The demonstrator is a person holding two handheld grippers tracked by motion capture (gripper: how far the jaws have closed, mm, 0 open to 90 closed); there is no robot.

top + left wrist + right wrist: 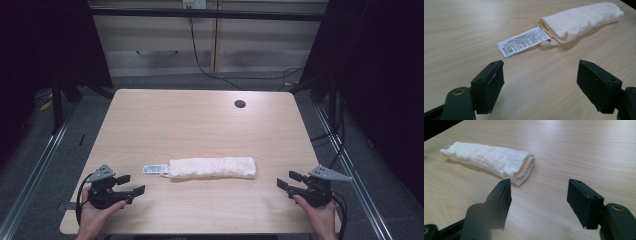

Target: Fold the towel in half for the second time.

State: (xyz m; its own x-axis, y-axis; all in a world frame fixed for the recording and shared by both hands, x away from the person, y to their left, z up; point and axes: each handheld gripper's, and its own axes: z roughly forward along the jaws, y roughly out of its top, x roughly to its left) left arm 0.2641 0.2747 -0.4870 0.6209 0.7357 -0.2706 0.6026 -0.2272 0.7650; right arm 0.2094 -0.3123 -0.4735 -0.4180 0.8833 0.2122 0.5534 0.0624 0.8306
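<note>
A cream cloth [213, 167], folded into a long roll, lies flat across the near middle of the wooden table [200, 125]. A white printed label [154, 169] sticks out of its left end, and it is plain in the left gripper view as the label [524, 42] beside the cloth [579, 21]. My left gripper [131, 184] sits near the front left edge, open and empty, pointing right toward the label. My right gripper [287, 182] stands at the front right, open and empty, short of the cloth's right end [491, 160]. Both grippers [540, 85] [539, 200] hold nothing.
A round cable hole [240, 104] sits in the table's far right part. A black cable [200, 60] runs down from the cabinets behind the table. Dark frame posts flank both sides.
</note>
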